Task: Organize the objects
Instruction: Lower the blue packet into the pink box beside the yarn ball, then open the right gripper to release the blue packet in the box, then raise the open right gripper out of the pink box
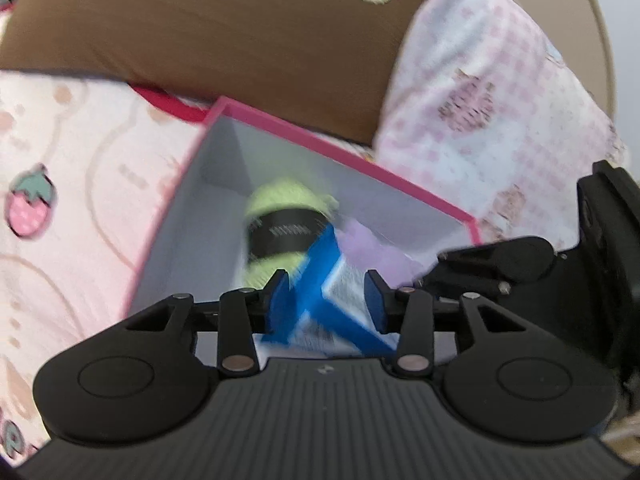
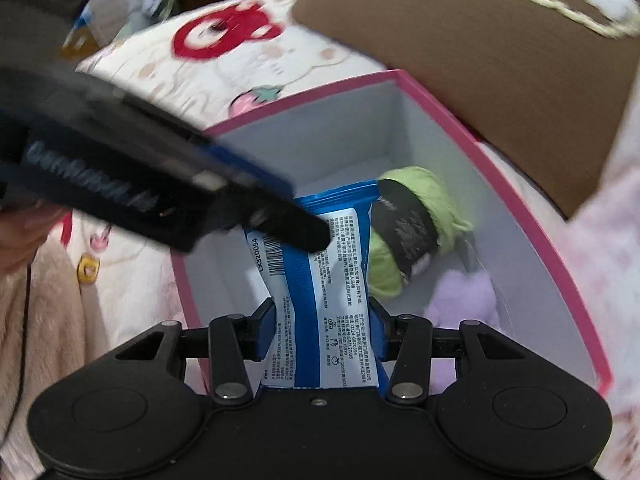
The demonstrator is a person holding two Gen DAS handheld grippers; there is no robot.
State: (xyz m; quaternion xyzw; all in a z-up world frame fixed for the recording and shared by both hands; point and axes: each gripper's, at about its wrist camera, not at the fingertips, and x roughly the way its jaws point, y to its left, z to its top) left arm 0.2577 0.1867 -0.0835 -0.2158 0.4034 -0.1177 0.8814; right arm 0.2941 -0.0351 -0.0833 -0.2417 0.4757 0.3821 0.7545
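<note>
A: Right tool [image 2: 323, 322]?
B: Clamped on the blue-and-white packet [image 2: 320, 280]. Both pads press its sides and it pinches in at the grip. The packet hangs over the open pink box [image 2: 532, 216], its top end reaching down toward the box floor.
A: Left tool [image 1: 328, 294]?
B: Fingers apart. The same packet [image 1: 320, 300] sits in the gap, but the view is blurry and I can't see the pads pressing it, so I call it loose. From the right wrist view the left tool [image 2: 312, 232] crosses in from the left, its tip over the packet's upper part.
A: What's in the box?
B: A green yarn ball [image 2: 416, 216] with a black band, lying on the white floor just beside the packet. A lilac fluffy thing [image 2: 464, 300] in the near right corner, blurred, can't identify it.
A: Around it?
B: The box sits on pink strawberry-print bedding [image 1: 60, 160]; a brown cushion [image 1: 200, 32] lies behind it, a pink checked pillow [image 1: 500, 100] to the right.
</note>
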